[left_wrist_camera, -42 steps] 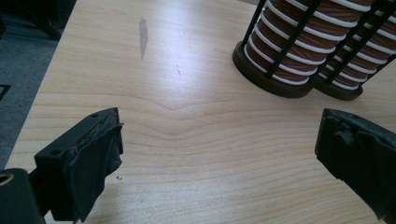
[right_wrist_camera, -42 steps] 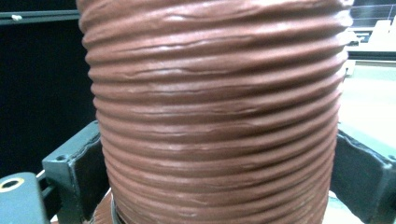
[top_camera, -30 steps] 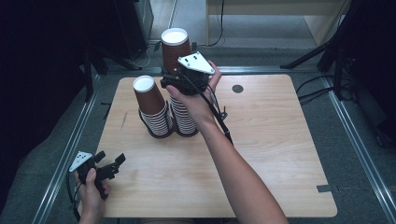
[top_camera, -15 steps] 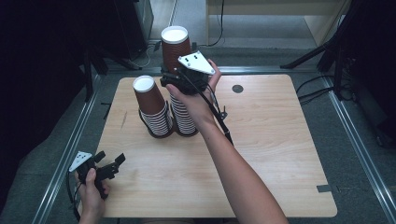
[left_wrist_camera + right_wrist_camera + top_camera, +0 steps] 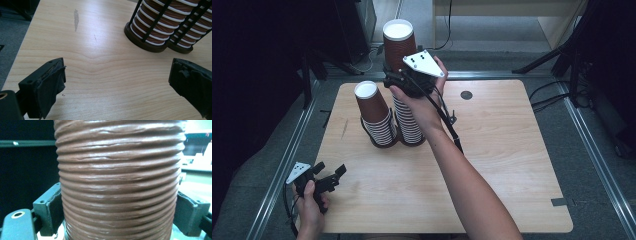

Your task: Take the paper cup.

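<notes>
— So, what's diff vs a sec ago?
— R gripper jaws have just been closing; now pinching top brown cup on the taller stack (far-left part of table). Hands barely shifted.
— L gripper?
— Spread wide, nothing between, near table's front-left edge.
— Room?
— Right half bare; shorter stack just beside.

My right gripper has just been closing; its black jaws now squeeze a brown ridged paper cup.
</notes>
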A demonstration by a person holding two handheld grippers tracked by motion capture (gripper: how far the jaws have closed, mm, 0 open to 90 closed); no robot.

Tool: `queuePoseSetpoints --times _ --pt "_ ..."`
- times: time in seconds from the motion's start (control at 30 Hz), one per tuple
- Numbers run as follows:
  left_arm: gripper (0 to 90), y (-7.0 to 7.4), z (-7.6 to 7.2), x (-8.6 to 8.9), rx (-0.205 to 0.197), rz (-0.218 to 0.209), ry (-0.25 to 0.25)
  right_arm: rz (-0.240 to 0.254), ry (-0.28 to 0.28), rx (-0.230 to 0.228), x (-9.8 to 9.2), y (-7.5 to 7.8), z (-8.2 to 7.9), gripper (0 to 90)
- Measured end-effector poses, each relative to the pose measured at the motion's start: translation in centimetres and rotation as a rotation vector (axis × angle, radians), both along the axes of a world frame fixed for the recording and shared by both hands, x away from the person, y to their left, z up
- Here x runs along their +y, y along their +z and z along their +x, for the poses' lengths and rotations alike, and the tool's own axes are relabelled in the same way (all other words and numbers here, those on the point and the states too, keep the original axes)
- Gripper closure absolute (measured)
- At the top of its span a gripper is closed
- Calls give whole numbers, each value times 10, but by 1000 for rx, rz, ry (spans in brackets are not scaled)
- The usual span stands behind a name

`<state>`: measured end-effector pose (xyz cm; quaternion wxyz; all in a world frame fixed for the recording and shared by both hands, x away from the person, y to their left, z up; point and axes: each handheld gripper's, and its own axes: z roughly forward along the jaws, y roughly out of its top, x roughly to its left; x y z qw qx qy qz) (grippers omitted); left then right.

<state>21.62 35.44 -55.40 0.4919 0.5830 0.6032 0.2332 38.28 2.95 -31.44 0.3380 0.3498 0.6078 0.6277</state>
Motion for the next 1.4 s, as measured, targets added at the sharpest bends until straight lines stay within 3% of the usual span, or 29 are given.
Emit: queuePoseSetpoints --times 0.5,0.9,1.0,1.4 --pt "8 0 0 0 -1 0 -3 -10 11 -103 2 17 -1 131" --pt "8 0 0 0 0 -3 -4 34 0 -186 1 29 0 131" --pt "8 0 0 0 0 -2 -4 62 11 -194 -1 32 -1 131" --pt "8 0 0 0 0 1 -4 78 -1 -232 -12 42 -4 131"
